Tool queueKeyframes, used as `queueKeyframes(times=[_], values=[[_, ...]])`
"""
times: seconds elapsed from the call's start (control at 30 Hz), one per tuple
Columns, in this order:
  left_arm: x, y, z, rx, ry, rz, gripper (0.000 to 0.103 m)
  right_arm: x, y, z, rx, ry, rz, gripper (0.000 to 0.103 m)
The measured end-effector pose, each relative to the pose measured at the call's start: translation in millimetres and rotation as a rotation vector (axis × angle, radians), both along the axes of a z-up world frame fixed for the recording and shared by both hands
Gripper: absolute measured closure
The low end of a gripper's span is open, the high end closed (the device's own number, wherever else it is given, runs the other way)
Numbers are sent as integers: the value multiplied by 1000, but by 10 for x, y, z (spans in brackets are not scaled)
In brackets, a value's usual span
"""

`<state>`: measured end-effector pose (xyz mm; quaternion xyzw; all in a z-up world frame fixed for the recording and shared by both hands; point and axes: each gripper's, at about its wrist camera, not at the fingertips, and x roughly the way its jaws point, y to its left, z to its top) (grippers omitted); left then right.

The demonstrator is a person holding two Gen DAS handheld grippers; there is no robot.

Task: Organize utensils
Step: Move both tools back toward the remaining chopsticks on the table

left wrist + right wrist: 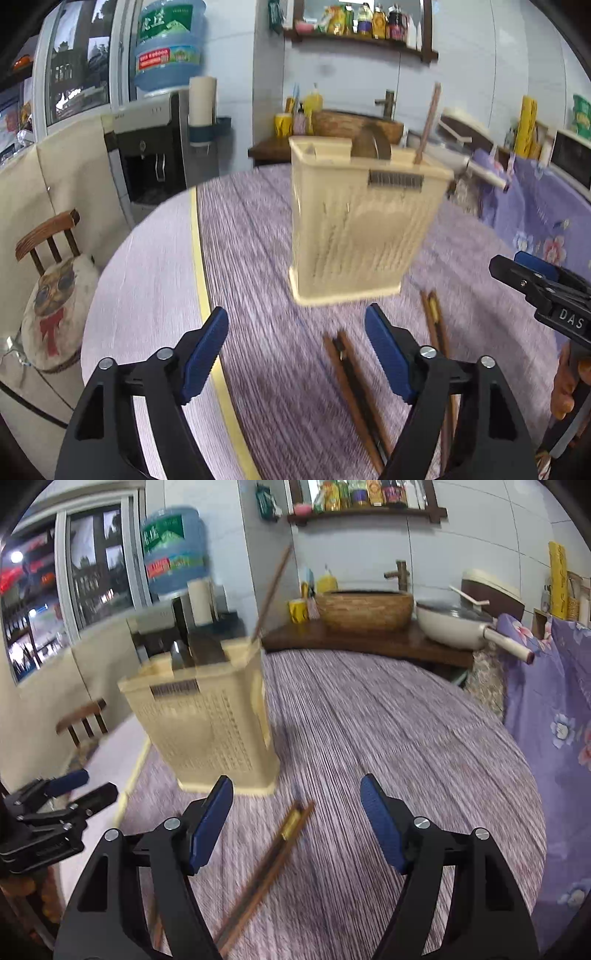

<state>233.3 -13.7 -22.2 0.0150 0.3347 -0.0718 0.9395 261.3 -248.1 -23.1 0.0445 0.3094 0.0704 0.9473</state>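
Both grippers, left (295,350) and right (295,819), gape wide, empty. Chopsticks (273,864) lie just before the caddy (210,720): thin, stiff, light, likely slippery; pinch mid-shaft.

Even indoor light, heavy motion blur, fisheye bending, dark corners.

"DAS" in white letters on the right hand-held gripper (524,267), water jug label unreadable

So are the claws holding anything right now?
No. The left claw and the right claw are both open and empty; the chopsticks lie loose on the table.
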Motion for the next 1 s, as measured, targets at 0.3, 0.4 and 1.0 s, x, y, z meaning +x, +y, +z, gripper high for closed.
queueKeyframes(times=[0.3, 0.4, 1.0], values=[[-140, -209, -489, 57, 133, -74, 43, -108, 180, -584, -53, 141, 17, 31], [-147, -249, -546, 90, 142, -78, 44, -103, 284, -614, -106, 149, 28, 31], [-197, 96, -529, 57, 168, 3, 42, -192, -86, -591, -129, 187, -58, 31]])
